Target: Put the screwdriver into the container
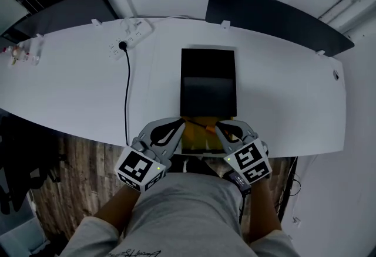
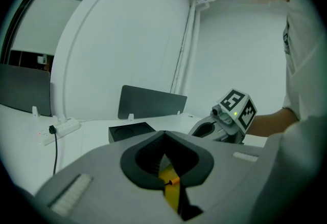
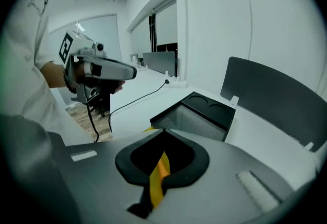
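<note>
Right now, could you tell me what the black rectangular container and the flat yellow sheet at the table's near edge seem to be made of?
Black rectangular container: probably rigid plastic, matte, with sharp moulded edges; its inside looks grey and foam-like. Flat yellow sheet: thin, perhaps fabric or plastic film; too dim to tell.

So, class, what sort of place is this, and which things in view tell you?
Probably an office or lab workspace: a long white desk, a dark divider panel clipped to its far edge, and a white power strip with a black cable plugged in. The floor is wood-patterned.
</note>
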Demonstrator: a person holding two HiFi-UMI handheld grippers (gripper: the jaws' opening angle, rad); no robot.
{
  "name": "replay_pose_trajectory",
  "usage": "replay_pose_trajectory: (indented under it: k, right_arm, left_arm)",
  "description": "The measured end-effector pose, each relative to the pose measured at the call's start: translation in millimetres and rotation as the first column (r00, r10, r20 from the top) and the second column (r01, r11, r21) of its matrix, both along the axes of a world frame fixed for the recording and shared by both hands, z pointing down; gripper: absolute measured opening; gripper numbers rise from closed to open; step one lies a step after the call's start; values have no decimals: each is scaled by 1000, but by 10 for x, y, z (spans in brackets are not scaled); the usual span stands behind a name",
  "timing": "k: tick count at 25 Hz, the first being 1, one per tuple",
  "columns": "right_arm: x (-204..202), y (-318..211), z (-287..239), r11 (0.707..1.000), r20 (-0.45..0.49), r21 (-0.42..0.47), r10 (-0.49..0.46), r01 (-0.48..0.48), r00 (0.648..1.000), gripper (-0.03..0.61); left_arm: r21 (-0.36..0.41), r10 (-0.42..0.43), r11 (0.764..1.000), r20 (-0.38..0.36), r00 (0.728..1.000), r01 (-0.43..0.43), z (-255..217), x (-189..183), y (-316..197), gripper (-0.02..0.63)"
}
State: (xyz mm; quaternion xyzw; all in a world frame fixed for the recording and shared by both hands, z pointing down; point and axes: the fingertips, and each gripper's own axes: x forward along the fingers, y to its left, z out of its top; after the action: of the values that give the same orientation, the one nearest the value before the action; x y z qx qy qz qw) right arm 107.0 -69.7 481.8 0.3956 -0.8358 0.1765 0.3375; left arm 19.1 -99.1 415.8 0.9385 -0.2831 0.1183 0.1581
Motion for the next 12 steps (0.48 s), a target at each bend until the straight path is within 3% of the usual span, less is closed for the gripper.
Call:
replay_pose_trajectory:
  k: [6, 12]
  right_arm:
    - [50, -57, -385, 996, 45, 84, 23, -27, 999, 15]
    - [-4, -59, -580, 992, 132, 109, 47, -61, 990, 15]
  left_arm:
    - [36, -18, 999, 6, 1000, 18, -130, -90, -72, 0]
    - [40, -12, 999, 1, 1000, 12, -193, -60, -45, 0]
